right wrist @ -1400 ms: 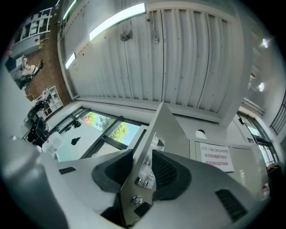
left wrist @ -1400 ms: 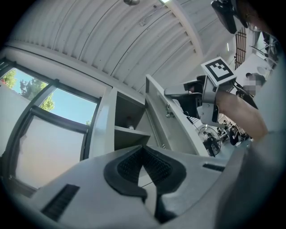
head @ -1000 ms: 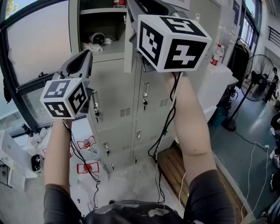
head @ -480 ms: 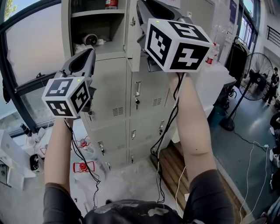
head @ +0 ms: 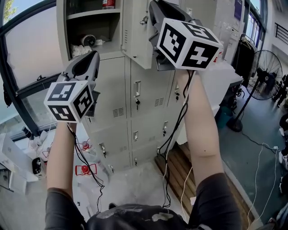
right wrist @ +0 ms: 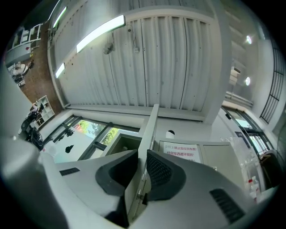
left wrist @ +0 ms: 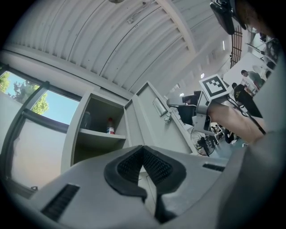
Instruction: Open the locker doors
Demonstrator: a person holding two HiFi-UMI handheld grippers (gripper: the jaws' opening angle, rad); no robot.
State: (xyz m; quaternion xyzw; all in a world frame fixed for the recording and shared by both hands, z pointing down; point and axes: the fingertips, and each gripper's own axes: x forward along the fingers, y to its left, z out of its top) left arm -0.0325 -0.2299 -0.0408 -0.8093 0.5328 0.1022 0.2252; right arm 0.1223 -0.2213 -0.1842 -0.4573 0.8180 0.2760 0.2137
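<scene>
The grey locker bank stands in front of me. Its top-left door is swung out, showing an open compartment with a red-capped bottle on the shelf. My right gripper is raised at that door's free edge. In the right gripper view the door edge runs between the two pads, and the right gripper is shut on it. My left gripper is held up before the left column, shut and empty. The door and bottle also show in the left gripper view.
The lower locker doors are closed, with small handles. A white table and a standing fan are to the right. A wooden pallet and cables lie on the floor; red-and-white objects lie at the left.
The top-left door has swung wider open with my right gripper on its edge. The right gripper has shifted a little to the right. The left gripper has hardly moved.
</scene>
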